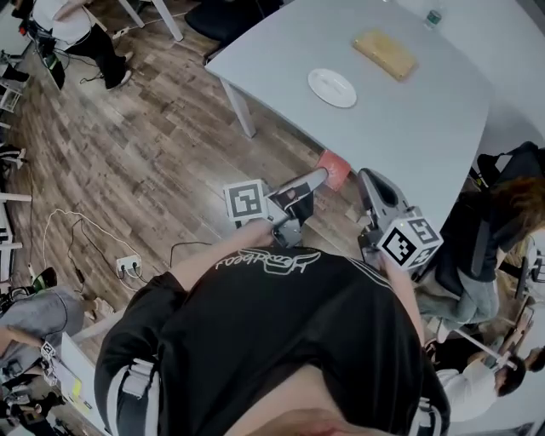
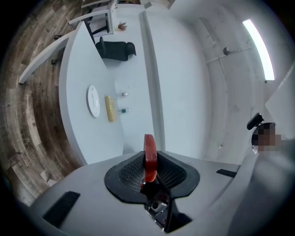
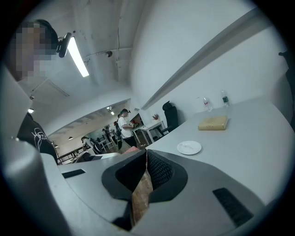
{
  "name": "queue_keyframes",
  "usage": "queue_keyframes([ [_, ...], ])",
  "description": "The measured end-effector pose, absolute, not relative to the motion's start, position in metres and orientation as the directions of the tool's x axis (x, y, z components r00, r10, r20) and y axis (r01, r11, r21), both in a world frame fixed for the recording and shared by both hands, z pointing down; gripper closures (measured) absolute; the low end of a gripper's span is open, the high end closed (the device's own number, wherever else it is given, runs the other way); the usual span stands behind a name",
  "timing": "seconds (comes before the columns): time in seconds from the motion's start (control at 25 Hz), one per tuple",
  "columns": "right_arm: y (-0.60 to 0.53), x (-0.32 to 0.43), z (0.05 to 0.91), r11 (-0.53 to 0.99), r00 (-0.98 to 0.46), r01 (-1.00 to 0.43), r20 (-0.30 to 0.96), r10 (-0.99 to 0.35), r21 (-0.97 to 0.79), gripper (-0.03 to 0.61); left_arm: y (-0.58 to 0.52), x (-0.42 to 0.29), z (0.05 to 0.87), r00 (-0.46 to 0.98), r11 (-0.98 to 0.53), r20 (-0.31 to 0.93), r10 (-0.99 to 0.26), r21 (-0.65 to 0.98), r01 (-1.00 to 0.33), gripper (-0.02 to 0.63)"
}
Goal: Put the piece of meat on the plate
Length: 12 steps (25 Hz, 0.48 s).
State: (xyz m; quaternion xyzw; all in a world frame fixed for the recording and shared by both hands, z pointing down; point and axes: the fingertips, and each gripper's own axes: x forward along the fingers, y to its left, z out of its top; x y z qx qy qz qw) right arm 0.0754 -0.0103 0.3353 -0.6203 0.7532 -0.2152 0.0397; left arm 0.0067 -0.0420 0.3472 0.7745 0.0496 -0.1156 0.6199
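The piece of meat (image 1: 335, 168) is a flat red slab, and my left gripper (image 1: 321, 177) is shut on it, holding it over the wooden floor just off the near edge of the grey table (image 1: 426, 128). In the left gripper view the meat (image 2: 150, 154) stands on edge between the pads of the left gripper (image 2: 149, 167). The white plate (image 1: 332, 87) lies bare on the table, farther in; it also shows as the plate (image 2: 93, 101) and the plate (image 3: 189, 147). My right gripper (image 1: 369, 179) (image 3: 145, 159) is shut on nothing, beside the left one.
A tan block (image 1: 385, 53) lies behind the plate, with a small bottle (image 1: 433, 17) beyond it. A white table leg (image 1: 241, 106) stands at the table's left corner. People sit at the right (image 1: 490, 230). Cables and a power strip (image 1: 128, 265) lie on the floor.
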Motion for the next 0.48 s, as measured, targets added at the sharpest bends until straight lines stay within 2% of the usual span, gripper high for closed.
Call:
queue_keyframes([
  [0.48, -0.049, 0.082, 0.332, 0.154, -0.234, -0.928, 0.208, -0.95, -0.34, 0.566, -0.078, 0.017, 0.35, 0.962, -0.225, -0.264, -0.072, 0.944, 0.242, 0.534],
])
